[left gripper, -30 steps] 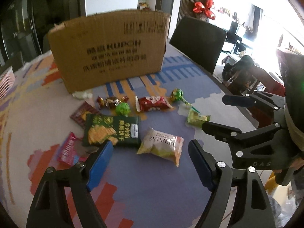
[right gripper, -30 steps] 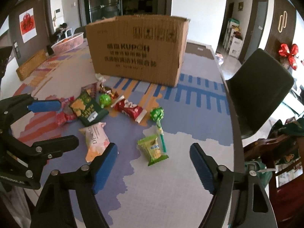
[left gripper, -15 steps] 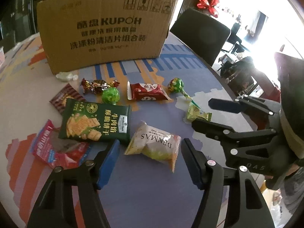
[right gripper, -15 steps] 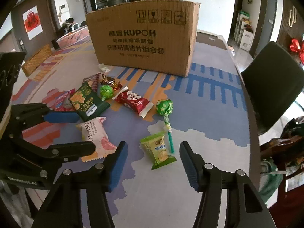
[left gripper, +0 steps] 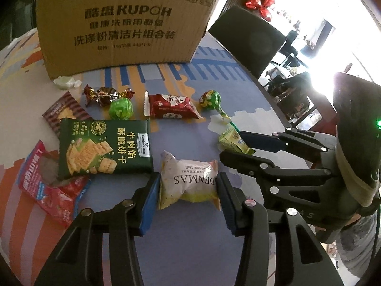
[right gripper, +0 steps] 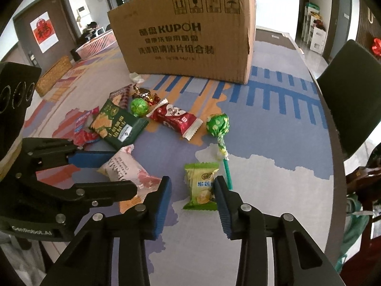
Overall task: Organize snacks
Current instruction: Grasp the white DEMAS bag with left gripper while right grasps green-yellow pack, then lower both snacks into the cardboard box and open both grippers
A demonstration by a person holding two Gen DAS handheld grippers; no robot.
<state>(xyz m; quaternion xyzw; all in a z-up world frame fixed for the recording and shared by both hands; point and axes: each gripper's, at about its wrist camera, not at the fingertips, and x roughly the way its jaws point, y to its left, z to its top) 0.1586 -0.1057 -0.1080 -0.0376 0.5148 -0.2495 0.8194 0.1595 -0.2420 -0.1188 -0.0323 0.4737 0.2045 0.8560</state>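
**Snack lot on patterned counter: two pieces under pickup**

Item 1: white pillow pack (left gripper: 189,182), printed "DEAMAS", lying flat at 6 o'clock of the spread, just below the dark green cracker packet (left gripper: 104,147). Left claw (left gripper: 188,199) straddles it, jaws closing, blue pads at or very near its two short sides; firm pinch not yet evident. Judged light, air-puffed, film slippery and crinkly; contents likely crushable. Best hold: across the body, moderate squeeze, or by a crimped end seam.

Item 2: small lime-green sachet (right gripper: 202,186), at 5 o'clock of the spread, its right edge beside the lollipop (right gripper: 218,125) stick. Right claw (right gripper: 193,196) brackets it, jaws closing; right pad meets the wrapper edge, left pad stands clear. Judged very light, soft, apt to slide on the counter (right gripper: 273,190) when nudged from one side. Best hold: centred across the width, low to the surface.

Destination, presumed: cardboard box (left gripper: 123,23), upright at 12 o'clock, well apart from both pieces.

Remaining loose: red wrapped cake (left gripper: 170,106), green foil ball (left gripper: 121,109), brown foil candy (left gripper: 104,94), red torn packet (left gripper: 47,186)
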